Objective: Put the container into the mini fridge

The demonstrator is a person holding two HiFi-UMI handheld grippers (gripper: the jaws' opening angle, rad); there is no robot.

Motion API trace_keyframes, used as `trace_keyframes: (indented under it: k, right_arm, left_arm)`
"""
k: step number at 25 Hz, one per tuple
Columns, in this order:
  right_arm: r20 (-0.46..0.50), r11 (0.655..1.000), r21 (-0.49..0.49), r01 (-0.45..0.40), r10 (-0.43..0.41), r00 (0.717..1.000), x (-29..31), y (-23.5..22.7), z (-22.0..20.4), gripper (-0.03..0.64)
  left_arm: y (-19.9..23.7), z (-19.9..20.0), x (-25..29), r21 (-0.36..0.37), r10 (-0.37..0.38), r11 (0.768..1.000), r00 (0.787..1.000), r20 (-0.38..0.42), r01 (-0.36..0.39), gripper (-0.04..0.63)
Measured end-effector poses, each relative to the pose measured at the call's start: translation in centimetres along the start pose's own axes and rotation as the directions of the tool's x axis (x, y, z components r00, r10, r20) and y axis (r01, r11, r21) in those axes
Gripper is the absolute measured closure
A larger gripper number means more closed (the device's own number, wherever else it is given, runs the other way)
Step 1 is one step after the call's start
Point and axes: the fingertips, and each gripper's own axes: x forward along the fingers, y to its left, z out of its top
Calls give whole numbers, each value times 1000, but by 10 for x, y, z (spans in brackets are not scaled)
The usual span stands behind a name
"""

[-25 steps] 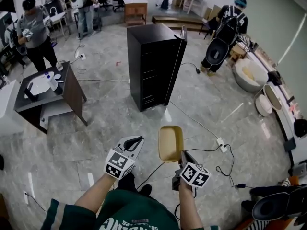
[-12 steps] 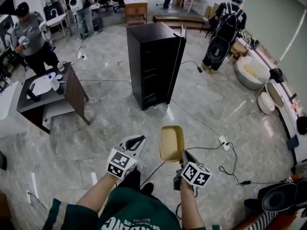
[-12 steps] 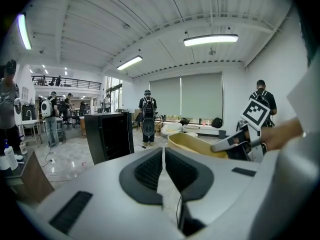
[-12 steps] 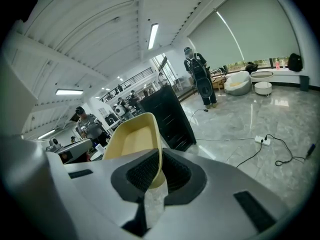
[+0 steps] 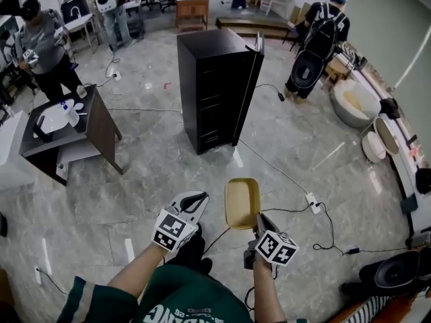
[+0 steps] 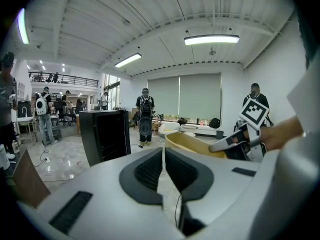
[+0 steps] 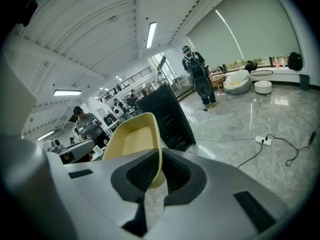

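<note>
Setting: a large hall with a grey stone floor (image 5: 323, 147); people are seen at work along the far side.

Fridge (image 5: 215, 93): black, upright, set on the floor at the far centre. A thin panel stands at its right edge, probably the door swung open; this is not certain.

Container (image 5: 242, 202): shallow, yellow, empty. It is carried over the floor in the near centre, well apart from the fridge, and is kept roughly level with its open side up. It is not yet in the fridge.

Right gripper (image 5: 258, 222): clamped on the container's near rim, one jaw inside the wall and one outside, so that the body projects forward toward the fridge.

Left gripper (image 5: 194, 198): jaws brought together with nothing between them; held just left of the container, apart from it, probably kept free for the door.

Table (image 5: 101, 123): dark, at the far left, with small items on it.

Cable (image 5: 283, 170): laid across the floor between fridge and carrier; a possible trip hazard on the approach.
</note>
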Motion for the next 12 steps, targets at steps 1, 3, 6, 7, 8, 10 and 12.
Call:
trace_keyframes:
  k: [1,3,6,7,8,10,12]
  right_arm:
    - [-3,1000,1,1,-1,1000,5,-1,3,572]
    - [-8,1000,-1,4,-4,1000,18,-3,10,571]
    - [-14,1000,-6,11,-11,1000,39,-6,25,571]
    - [-14,1000,-10,14,-14,1000,47,-7,32,571]
    - [-14,1000,-14,16,-16,1000,55,-8,38,572]
    - [-14,1000,-22,15,-16,1000,72,-7,51,571]
    - [-11,1000,-22,6,-6,1000,88,-3,63,571]
  left_arm:
    - [4,0,6,0,-2,1000,1000,-3,2,569]
    - [14,1,17,-3,-3,1000,1000,-7,3,569]
    - [31,5,37,3,-4,1000,1000,-7,4,569]
    - [37,6,45,5,-6,1000,1000,-8,6,569]
    - [43,7,52,4,-8,1000,1000,-10,8,569]
    - [57,11,66,1,-11,1000,1000,-12,11,569]
    - [71,14,79,-4,-14,1000,1000,-12,14,569]
